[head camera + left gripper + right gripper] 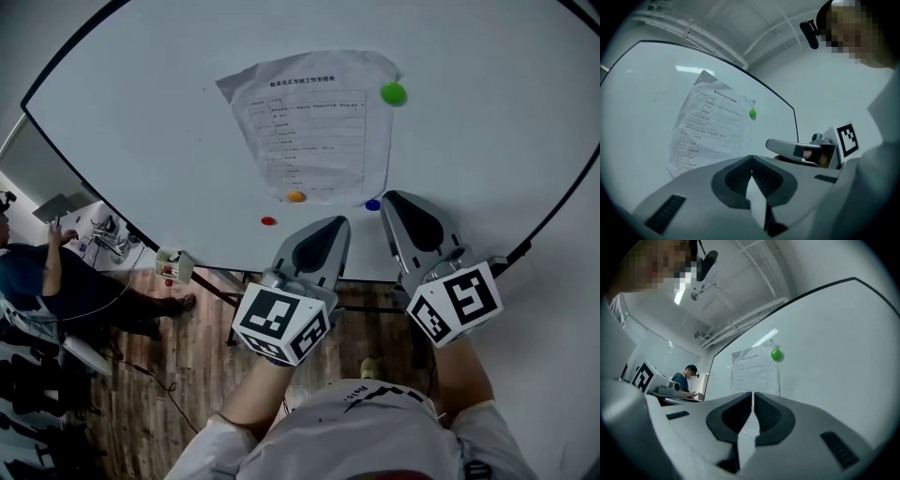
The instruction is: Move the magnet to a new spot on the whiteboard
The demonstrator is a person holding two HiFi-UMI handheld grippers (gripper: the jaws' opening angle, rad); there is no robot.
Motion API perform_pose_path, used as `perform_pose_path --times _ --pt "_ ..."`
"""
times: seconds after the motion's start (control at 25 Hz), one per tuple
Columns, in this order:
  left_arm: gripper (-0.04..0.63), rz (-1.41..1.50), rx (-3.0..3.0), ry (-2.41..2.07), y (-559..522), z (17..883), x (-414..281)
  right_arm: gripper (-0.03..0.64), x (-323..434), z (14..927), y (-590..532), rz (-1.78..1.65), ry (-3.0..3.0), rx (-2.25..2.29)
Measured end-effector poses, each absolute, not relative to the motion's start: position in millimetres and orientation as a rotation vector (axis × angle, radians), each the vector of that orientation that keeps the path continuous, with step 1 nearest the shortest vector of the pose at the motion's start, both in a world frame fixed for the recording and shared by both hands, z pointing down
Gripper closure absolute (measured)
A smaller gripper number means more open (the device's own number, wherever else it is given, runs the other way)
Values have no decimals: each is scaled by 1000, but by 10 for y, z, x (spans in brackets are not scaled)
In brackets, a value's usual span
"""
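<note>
Left gripper (pixel 328 230): jaws together, tips meeting, nothing between them; its own view (pixel 751 157) shows the same. Right gripper (pixel 401 204): jaws together too, with only a hairline slit between the pads in its own view (pixel 753 393), and empty. Both point at the whiteboard (pixel 141 112), side by side and close to each other, left one a little nearer the person. Each carries its marker cube on the near end.

Whiteboard: a printed sheet (pixel 314 127) hangs around the middle, creased along the top edge.
- Green magnet (pixel 393 93) on the sheet's upper right corner, well apart from both grippers. Also seen from the left gripper (pixel 752 113) and from the right one (pixel 776 355).
- Orange magnet (pixel 296 197) on the sheet's lower edge, just left of the left gripper's tip and beyond it.
- Blue magnet (pixel 373 204) on bare board at the sheet's lower right corner, just beside the right gripper's left jaw. Cannot tell whether they touch.
- Red magnet (pixel 268 221) on bare board, left of the orange one and below it, clear of the sheet.

Surroundings: wooden floor (pixel 187 375) under the board. A seated person (pixel 37 272) at far left, bent over a desk.
</note>
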State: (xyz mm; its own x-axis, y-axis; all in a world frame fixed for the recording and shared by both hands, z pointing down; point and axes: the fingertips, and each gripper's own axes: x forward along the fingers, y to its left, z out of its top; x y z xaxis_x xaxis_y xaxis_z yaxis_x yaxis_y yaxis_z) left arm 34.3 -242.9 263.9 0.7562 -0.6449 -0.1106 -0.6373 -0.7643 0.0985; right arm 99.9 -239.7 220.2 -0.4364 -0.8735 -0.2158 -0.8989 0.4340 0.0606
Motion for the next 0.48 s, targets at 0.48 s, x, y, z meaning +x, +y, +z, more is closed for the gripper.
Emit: perform_pose_path --times 0.48 --pt "584 -306 2947 -1061 -2706 2180 517 597 1155 1589 -2696 513 2449 -1677"
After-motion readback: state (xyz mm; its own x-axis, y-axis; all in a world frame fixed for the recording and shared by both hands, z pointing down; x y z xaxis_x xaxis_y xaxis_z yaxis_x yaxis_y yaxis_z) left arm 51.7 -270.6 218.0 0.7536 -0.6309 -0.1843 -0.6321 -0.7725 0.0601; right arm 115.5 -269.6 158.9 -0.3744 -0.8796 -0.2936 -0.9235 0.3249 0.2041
